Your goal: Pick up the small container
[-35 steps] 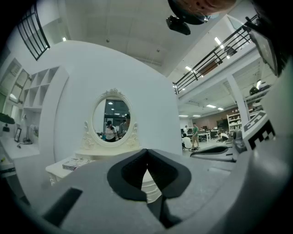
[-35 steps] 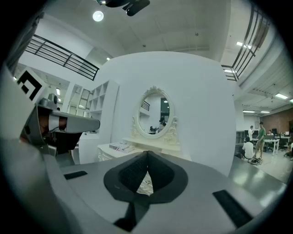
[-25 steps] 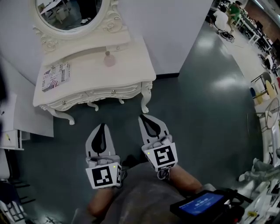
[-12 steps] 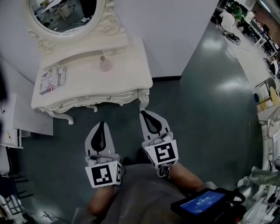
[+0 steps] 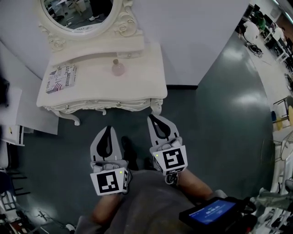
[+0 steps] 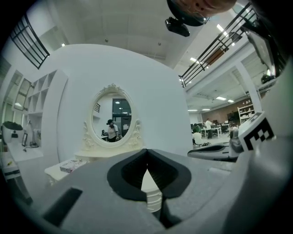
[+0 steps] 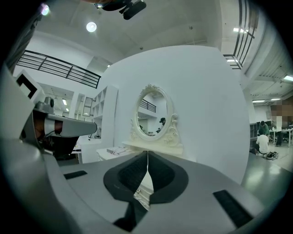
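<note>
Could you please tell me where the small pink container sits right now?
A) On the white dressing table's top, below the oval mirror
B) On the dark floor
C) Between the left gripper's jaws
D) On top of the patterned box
A: the small pink round container stands on the top of the ornate white dressing table, just in front of the oval mirror and apart from the patterned box.

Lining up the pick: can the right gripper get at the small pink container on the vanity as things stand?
Probably, once closer: the container stands clear on the vanity top, nothing before it. The right gripper hangs short of it, jaws shut.
</note>
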Motion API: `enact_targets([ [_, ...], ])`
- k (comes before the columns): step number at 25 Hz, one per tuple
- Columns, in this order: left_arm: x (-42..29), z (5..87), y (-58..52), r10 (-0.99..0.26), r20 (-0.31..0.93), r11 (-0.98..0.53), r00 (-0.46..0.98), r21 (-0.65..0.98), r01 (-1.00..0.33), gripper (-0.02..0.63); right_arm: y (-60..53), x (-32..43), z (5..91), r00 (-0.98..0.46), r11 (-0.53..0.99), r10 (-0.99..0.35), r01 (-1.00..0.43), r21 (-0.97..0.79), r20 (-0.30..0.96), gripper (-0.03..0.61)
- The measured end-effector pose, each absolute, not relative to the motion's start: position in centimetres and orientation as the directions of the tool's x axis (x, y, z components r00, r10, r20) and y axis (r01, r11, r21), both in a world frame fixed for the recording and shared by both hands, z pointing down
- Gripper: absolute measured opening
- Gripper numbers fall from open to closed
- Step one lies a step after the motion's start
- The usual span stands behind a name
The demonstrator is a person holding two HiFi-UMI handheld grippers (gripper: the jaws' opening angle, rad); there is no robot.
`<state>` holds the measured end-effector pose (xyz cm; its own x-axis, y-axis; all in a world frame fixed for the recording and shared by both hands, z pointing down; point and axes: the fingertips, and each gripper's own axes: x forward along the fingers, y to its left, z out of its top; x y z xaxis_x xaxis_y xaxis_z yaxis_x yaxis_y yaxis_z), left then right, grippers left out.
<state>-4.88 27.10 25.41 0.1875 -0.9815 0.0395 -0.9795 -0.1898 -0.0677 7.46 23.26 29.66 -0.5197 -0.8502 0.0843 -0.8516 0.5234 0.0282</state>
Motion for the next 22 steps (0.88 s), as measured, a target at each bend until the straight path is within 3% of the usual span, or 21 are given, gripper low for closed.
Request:
enact_targets([
  [14, -10.4, 29.2, 16.7, -0.973, 0.115, -0.203, 0.202, -0.004, -0.979, 0.014, 13.9, 2.1, 33.2, -0.506, 0.517, -0.844, -0.856, 0.014, 0.177, 0.014],
  [22, -14.0, 27.8, 10.3, -0.962, 0.069, -0.265, 0.264, 0.000, -0.964, 0.014, 8.2, -1.2, 31.3, -0.451, 0.460, -0.882, -0.887, 0.044, 0.140, 0.014],
])
